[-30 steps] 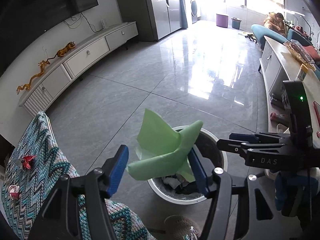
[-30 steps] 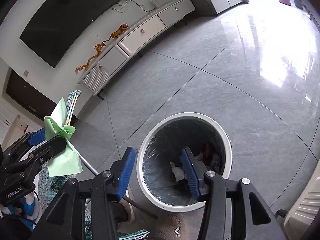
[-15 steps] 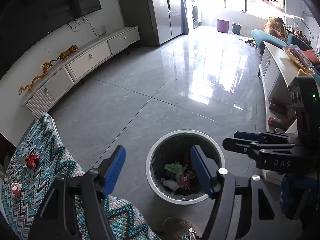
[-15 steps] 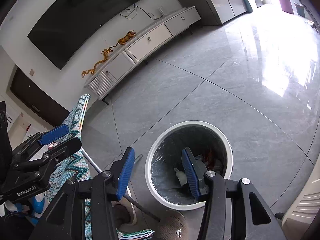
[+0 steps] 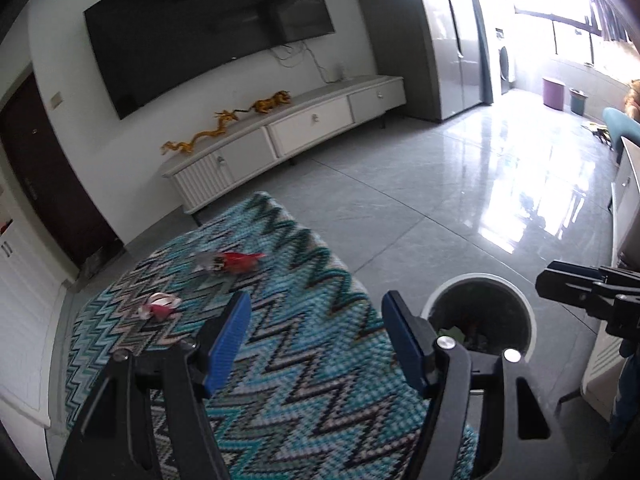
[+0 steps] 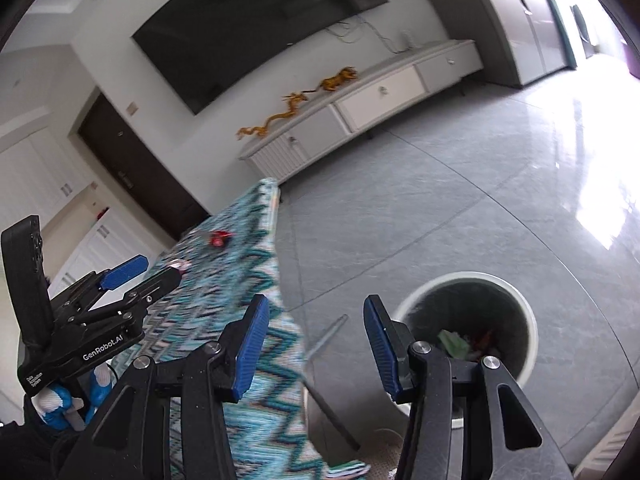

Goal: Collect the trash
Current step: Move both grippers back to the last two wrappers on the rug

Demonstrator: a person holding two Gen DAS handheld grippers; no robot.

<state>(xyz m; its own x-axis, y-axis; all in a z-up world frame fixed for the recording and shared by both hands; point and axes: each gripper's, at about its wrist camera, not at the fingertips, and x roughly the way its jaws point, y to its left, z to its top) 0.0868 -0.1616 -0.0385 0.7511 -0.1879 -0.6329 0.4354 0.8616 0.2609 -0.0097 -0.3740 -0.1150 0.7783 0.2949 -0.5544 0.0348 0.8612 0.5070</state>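
both claws gape empty: left gripper [image 5: 316,344] faces the red wrapper [image 5: 239,261] on the cloth [image 5: 320,380], bin [image 5: 480,280] beside for dropping.

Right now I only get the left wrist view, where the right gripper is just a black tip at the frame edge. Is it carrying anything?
Observer: No. The right gripper has its fingers spread wide with nothing between them.
Operator: Anything below it that I should steer around?
Observer: Yes. A grey metal bar sticks out at a slant from under the edge of the zigzag cloth, in the gap to the left of the white bin.
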